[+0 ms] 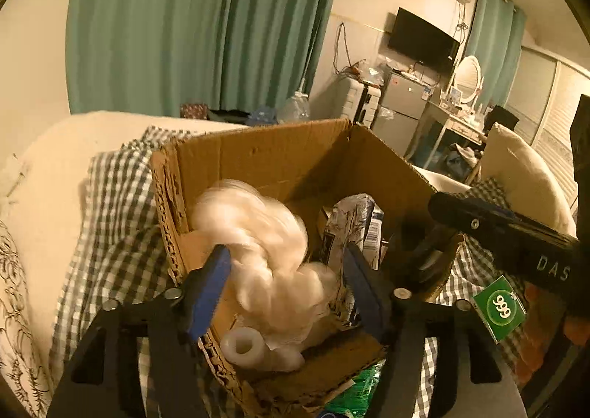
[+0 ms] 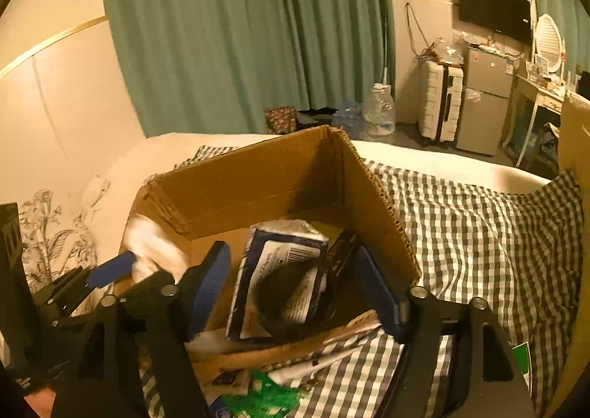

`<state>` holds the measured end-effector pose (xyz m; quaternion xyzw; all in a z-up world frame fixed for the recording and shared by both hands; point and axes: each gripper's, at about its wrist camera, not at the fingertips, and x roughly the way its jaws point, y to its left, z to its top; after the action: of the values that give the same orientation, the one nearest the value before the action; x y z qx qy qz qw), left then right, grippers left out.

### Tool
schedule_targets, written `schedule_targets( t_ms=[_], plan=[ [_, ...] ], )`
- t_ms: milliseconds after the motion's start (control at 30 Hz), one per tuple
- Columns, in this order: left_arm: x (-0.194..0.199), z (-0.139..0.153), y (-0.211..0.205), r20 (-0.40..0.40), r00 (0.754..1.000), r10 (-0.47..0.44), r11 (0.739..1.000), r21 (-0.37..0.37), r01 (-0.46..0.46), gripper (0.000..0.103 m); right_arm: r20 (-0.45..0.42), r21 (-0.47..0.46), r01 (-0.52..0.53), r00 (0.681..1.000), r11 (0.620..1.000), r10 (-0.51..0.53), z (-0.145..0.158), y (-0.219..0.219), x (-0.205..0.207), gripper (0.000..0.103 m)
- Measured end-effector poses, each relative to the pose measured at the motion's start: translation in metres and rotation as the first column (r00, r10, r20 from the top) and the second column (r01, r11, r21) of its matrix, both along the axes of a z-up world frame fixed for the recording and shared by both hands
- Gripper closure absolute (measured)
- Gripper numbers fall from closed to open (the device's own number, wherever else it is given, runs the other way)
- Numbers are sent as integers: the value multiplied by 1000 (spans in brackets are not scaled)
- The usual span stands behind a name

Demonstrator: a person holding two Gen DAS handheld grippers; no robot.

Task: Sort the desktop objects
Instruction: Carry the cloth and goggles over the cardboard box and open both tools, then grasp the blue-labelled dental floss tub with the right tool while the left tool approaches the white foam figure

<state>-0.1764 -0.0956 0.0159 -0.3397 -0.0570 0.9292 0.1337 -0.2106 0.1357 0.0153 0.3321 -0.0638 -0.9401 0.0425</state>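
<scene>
An open cardboard box (image 1: 258, 156) sits on a checked cloth; it also shows in the right wrist view (image 2: 258, 174). My left gripper (image 1: 285, 270) is open over the box, with a blurred white plastic bag (image 1: 258, 230) between and beyond its fingers, apparently loose. A white roll (image 1: 241, 344) lies under it. My right gripper (image 2: 295, 270) is open above the box's right half, over a blue-and-white packet (image 2: 280, 259) and a dark round object (image 2: 284, 303). The packet shows in the left view (image 1: 354, 226). The other gripper's blue finger (image 2: 112, 268) appears at left.
A green "999" box (image 1: 499, 307) lies right of the cardboard box. Green packaging (image 2: 261, 399) and papers lie at the box's near edge. The checked cloth (image 2: 479, 233) covers a bed. A pillow (image 1: 523, 174), fridge (image 2: 483, 100), suitcase (image 2: 440, 104) and curtain (image 2: 239, 30) stand behind.
</scene>
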Motion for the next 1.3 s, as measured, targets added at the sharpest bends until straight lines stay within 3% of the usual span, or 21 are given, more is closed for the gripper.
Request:
schedule_targets(
  t_ms=[67, 200, 333, 533, 633, 800, 900, 1067, 1300],
  plan=[
    [0, -1, -1, 3, 1000, 2, 1000, 1, -2, 24, 1, -10, 7, 1000, 1000, -7, 0, 1, 0, 27],
    [9, 4, -1, 17, 1000, 17, 1000, -12, -17, 23, -25, -3, 31, 999, 1000, -31, 10, 5, 14, 26],
    [37, 10, 7, 17, 998, 57, 994, -96, -56, 22, -68, 49, 56, 996, 997, -52, 20, 10, 51, 17],
    [84, -5, 6, 79, 996, 46, 999, -27, -44, 23, -70, 79, 102, 993, 992, -96, 21, 30, 115, 14],
    [100, -20, 14, 119, 991, 55, 998, -36, -51, 23, -45, 69, 123, 992, 990, -120, 14, 38, 141, 13],
    [122, -49, 40, 175, 983, 50, 996, -80, -36, 23, 9, 111, 143, 989, 983, -145, -11, 34, 178, 12],
    [138, -63, 53, 144, 989, 10, 995, -103, 5, 23, 55, 175, 170, 982, 970, -182, -35, 26, 195, 12],
    [148, -81, 64, 135, 988, -70, 992, -92, 83, 22, 155, 158, 161, 970, 974, -185, -79, 21, 215, 12],
    [154, -99, 89, 133, 975, -178, 972, -129, 195, 22, 226, 198, 211, 940, 957, -254, -106, 31, 219, 12]
  ],
)
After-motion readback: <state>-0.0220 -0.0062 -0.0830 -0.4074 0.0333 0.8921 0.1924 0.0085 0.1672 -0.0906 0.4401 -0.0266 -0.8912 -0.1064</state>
